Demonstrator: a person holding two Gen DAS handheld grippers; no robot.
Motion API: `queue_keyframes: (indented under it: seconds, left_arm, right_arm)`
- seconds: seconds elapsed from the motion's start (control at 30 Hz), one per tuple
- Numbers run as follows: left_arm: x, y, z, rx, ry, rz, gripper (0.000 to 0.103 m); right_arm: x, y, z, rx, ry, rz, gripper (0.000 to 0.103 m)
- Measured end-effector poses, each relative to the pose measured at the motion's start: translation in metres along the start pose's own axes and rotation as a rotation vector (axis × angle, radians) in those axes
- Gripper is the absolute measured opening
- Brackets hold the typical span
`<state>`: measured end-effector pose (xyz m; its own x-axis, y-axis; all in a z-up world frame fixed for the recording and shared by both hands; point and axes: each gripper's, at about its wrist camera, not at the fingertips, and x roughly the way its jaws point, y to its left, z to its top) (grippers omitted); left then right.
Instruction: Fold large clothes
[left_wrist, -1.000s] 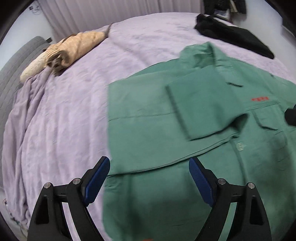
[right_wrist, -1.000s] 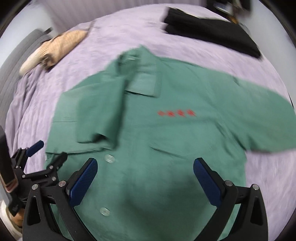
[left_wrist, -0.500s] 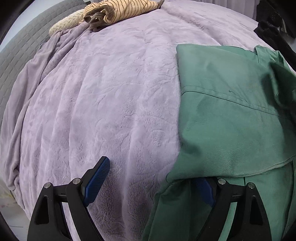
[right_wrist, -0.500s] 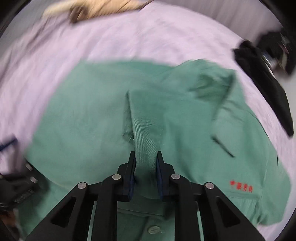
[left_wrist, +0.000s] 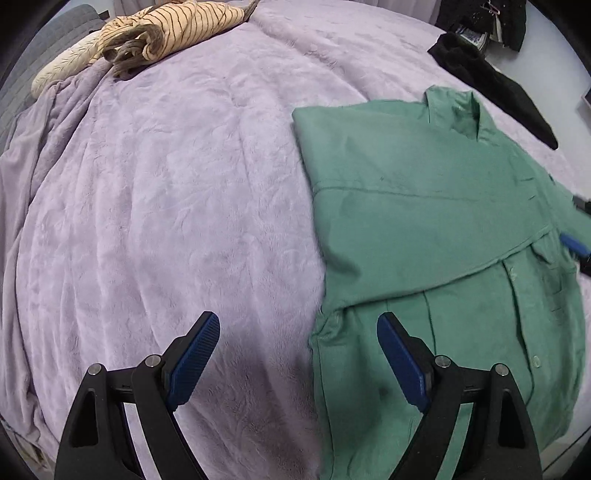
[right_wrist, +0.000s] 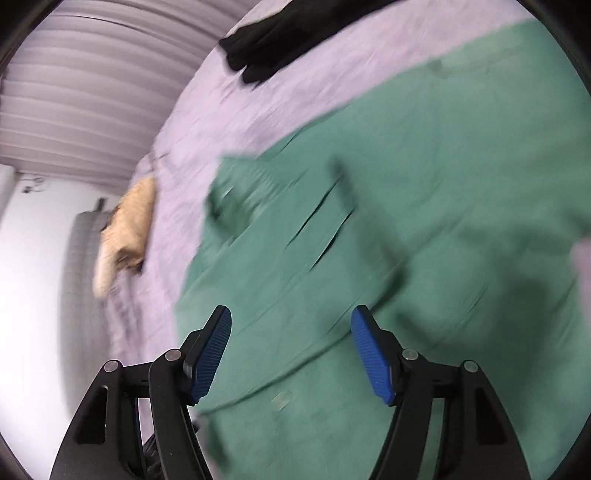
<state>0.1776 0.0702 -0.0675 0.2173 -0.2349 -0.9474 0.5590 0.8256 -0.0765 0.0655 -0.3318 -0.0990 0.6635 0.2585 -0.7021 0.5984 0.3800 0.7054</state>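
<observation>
A green button shirt (left_wrist: 424, 229) lies flat on the lilac bedspread (left_wrist: 166, 203), its left sleeve folded across the chest. My left gripper (left_wrist: 297, 343) hangs open above the shirt's left edge, one finger over the bedspread, the other over the fabric, nothing between them. In the blurred right wrist view the shirt (right_wrist: 424, 221) fills most of the picture. My right gripper (right_wrist: 291, 336) hovers above it with its jaws opening and no cloth between the pads. The right gripper's blue pad (left_wrist: 574, 246) shows at the left wrist view's right edge.
A striped beige garment (left_wrist: 159, 33) is bunched at the far left of the bed. A black garment (left_wrist: 495, 81) lies at the far right, beside dark clutter (left_wrist: 484, 22). A grey headboard (right_wrist: 83, 280) and pleated curtain (right_wrist: 92, 92) stand beyond the bed.
My right gripper has let go of the folded sleeve it pinched half a second ago, opened, and rolled sharply. My left gripper slid off the shirt's edge, back toward the bedspread.
</observation>
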Motion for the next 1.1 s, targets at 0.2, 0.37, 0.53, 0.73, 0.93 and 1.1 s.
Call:
queue_keyframes:
  seconds: [0.2,0.37,0.53,0.73,0.93,1.1]
  left_arm:
    - [0.062,0.018,0.078,-0.077,0.087,-0.214,0.088]
    - [0.101,0.010,0.106,-0.060,0.135,-0.190,0.046]
    - [0.082,0.004,0.115,0.029,0.053,-0.154,0.035]
    - [0.088,0.007,0.113,0.046,0.032,-0.047,0.035]
    - [0.048,0.023,0.095,0.008,-0.041,-0.014,0.035]
    - [0.037,0.019,0.064,-0.012,-0.046,-0.006,0.035]
  right_arm:
    - [0.114,0.058,-0.116,0.028,0.341,0.235,0.072]
    - [0.192,0.087,-0.152,0.074,0.332,0.256,0.067]
    - [0.219,0.099,-0.157,0.149,0.346,0.367,0.003]
    - [0.252,0.088,-0.191,0.111,0.474,0.260,0.003]
    - [0.186,0.102,-0.173,-0.146,0.506,0.173,0.069]
    - [0.075,0.060,-0.094,-0.288,0.153,-0.113,0.069]
